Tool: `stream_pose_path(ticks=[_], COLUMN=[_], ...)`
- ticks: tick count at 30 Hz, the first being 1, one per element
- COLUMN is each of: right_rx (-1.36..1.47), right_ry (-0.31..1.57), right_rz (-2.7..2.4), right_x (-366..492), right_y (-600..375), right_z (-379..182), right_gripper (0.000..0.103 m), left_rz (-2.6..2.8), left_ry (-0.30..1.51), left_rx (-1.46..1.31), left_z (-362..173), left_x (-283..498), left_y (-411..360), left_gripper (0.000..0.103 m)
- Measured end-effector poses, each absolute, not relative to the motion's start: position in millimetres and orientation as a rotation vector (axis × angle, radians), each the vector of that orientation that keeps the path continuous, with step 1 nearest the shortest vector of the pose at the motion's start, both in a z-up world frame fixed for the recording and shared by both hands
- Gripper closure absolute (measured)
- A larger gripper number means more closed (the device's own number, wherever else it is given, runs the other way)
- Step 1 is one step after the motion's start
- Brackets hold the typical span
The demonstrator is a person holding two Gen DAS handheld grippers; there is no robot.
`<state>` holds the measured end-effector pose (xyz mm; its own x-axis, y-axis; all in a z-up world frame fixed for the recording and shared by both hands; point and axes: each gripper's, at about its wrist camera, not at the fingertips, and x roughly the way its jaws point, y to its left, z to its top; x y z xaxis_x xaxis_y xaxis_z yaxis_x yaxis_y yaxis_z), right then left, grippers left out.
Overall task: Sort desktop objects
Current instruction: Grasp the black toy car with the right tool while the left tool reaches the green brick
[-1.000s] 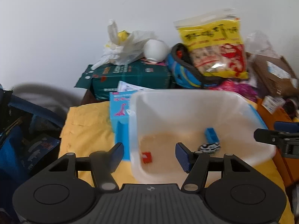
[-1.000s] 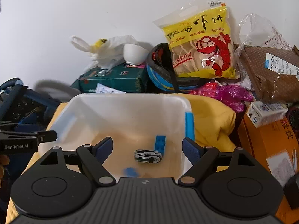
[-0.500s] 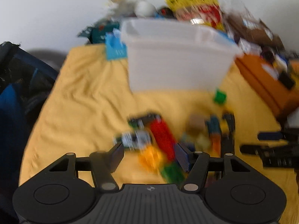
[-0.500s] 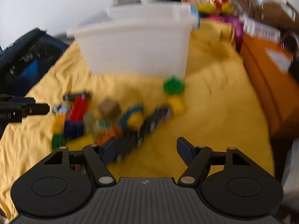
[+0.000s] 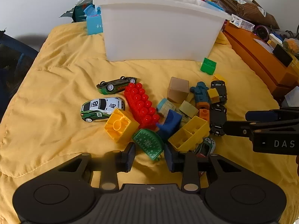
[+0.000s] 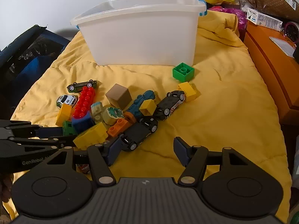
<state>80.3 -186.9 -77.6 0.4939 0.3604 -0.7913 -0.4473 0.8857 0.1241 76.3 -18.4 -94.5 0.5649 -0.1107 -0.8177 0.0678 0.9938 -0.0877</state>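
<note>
1. Two hand-held grippers hang over a pile of toys on a yellow cloth (image 5: 56, 74), with a white plastic bin (image 5: 158, 28) standing at the far side of the pile.
2. Left gripper (image 5: 149, 154): jaws closing, a green semicircular block (image 5: 149, 145) between the pads; contact cannot be confirmed.
3. Right gripper (image 6: 145, 150): jaws closing on bare cloth, holding nothing; a black toy car (image 6: 139, 133) lies just beside its left pad.
4. Only the left wrist view shows the numbered white-and-green car (image 5: 101, 108) clearly and a small car (image 5: 204, 147) tucked under the yellow brick (image 5: 188, 132).
5. Only the right wrist view shows the frog-faced block (image 6: 113, 113) and the green cube's (image 6: 183, 71) stud.
6. Open cloth lies right of the pile; an orange box (image 6: 271, 59) borders that edge.
</note>
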Motion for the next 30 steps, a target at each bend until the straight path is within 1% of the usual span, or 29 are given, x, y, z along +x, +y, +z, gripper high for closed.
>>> stream_pose_path(ticks=[6, 7, 8, 10, 12, 13, 18, 20, 23, 28, 30], right_rx=[-0.077, -0.077, -0.077, -0.078, -0.078, -0.084, -0.132, -0.159, -0.125, -0.156, -0.174], right_ry=[0.955, 0.957, 0.959, 0.964, 0.962, 0.957, 0.946, 0.940, 0.934, 0.912, 0.908], right_rz=[0.468, 0.467, 0.465, 0.462, 0.461, 0.460, 0.423, 0.404, 0.395, 0.415, 0.406], right_x=[86.1, 86.3, 86.5, 87.0, 88.0, 88.7, 83.3, 78.3, 76.8, 78.2, 79.7], right_y=[-176.0, -173.6, -170.8, -164.8, -160.7, -159.8, -171.7, -177.8, -181.9, -159.8, -154.5], right_z=[-84.5, -85.4, -86.7, -90.3, -92.9, -93.5, -90.1, -89.8, -88.1, -92.2, -95.7], right_gripper=[0.038, 0.038, 0.038, 0.038, 0.039, 0.039, 0.039, 0.039, 0.038, 0.037, 0.041], left_rz=[-0.115, -0.123, -0.131, -0.141, -0.135, -0.130, -0.116, -0.111, -0.115, -0.090, -0.086], left_ry=[0.961, 0.956, 0.951, 0.947, 0.946, 0.942, 0.925, 0.926, 0.930, 0.946, 0.957], left_rx=[-0.048, -0.043, -0.036, -0.014, -0.006, -0.002, 0.019, -0.003, -0.038, -0.091, -0.110], left_z=[-97.4, -97.2, -97.1, -97.3, -96.1, -94.8, -89.2, -87.6, -87.6, -89.2, -91.0], left_x=[79.3, 78.6, 77.4, 73.3, 69.8, 66.8, 58.0, 57.1, 60.1, 70.7, 74.2], left_y=[-18.4, -16.6, -14.9, -10.7, -6.0, -2.8, 5.8, 7.7, 7.5, 6.2, 6.1], left_gripper=[0.064, 0.065, 0.070, 0.071, 0.068, 0.065, 0.061, 0.061, 0.061, 0.061, 0.061])
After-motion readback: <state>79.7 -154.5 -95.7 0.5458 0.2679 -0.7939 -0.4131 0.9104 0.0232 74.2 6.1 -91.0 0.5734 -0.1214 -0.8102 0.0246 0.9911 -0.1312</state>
